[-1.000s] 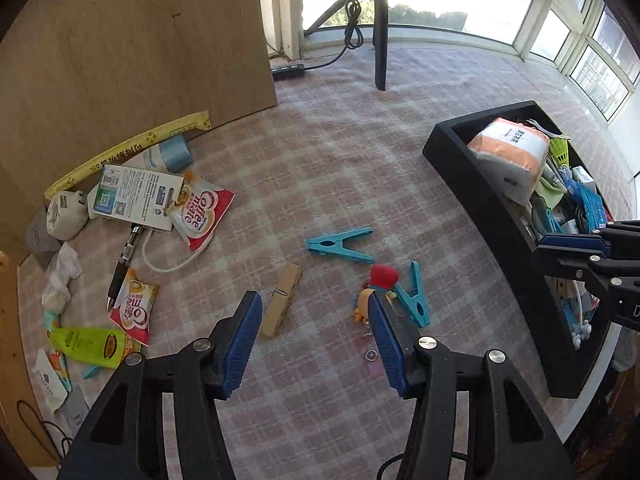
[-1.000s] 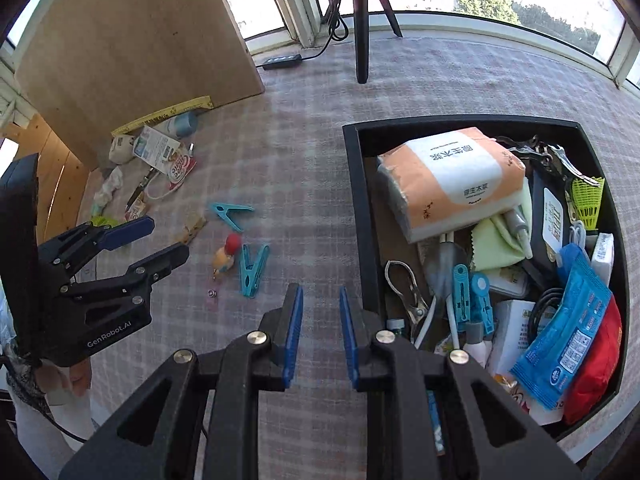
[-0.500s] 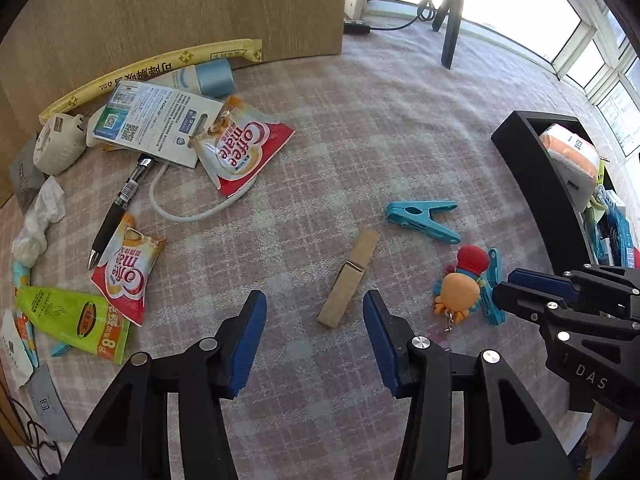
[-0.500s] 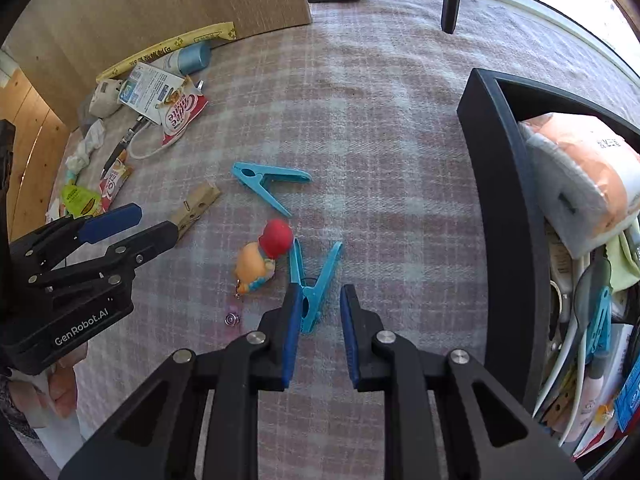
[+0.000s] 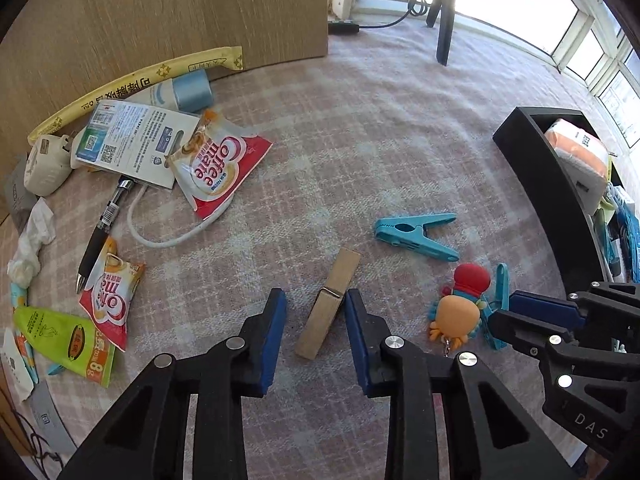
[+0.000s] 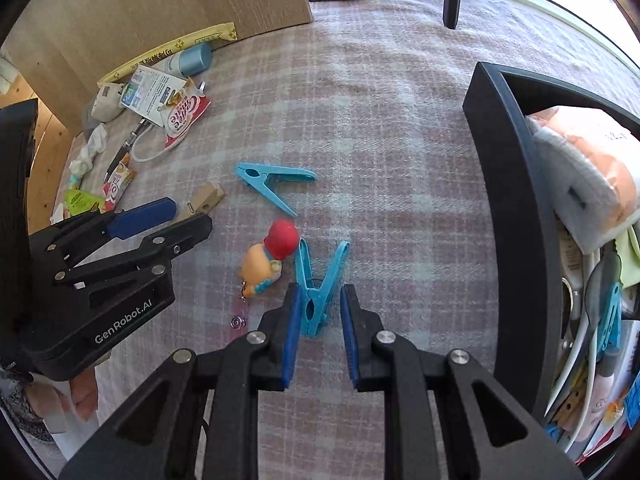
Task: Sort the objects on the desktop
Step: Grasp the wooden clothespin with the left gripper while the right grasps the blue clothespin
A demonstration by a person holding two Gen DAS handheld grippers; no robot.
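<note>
My left gripper (image 5: pixel 314 312) is open, its jaws on either side of a wooden clothespin (image 5: pixel 329 304) lying on the checked cloth. My right gripper (image 6: pixel 319 312) is open around the near end of a blue plastic peg (image 6: pixel 318 290), not closed on it. An orange and red toy keychain (image 6: pixel 270 258) lies just left of that peg. A second blue peg (image 5: pixel 414 234) lies farther out; it also shows in the right wrist view (image 6: pixel 272 184). The left gripper shows in the right wrist view (image 6: pixel 168 220), the right gripper in the left wrist view (image 5: pixel 516 312).
A black bin (image 6: pixel 516 184) full of sorted items stands at the right. Sachets (image 5: pixel 218 164), a leaflet (image 5: pixel 136 140), a pen (image 5: pixel 102 232), a white cable, a plug (image 5: pixel 44 160) and a blue tube lie at the far left before a wooden board (image 5: pixel 160 12). A tripod leg (image 5: pixel 444 12) stands behind.
Both grippers have moved down and forward to the cloth. The left now straddles the wooden clothespin. The right has opened wider and now straddles the blue peg.
</note>
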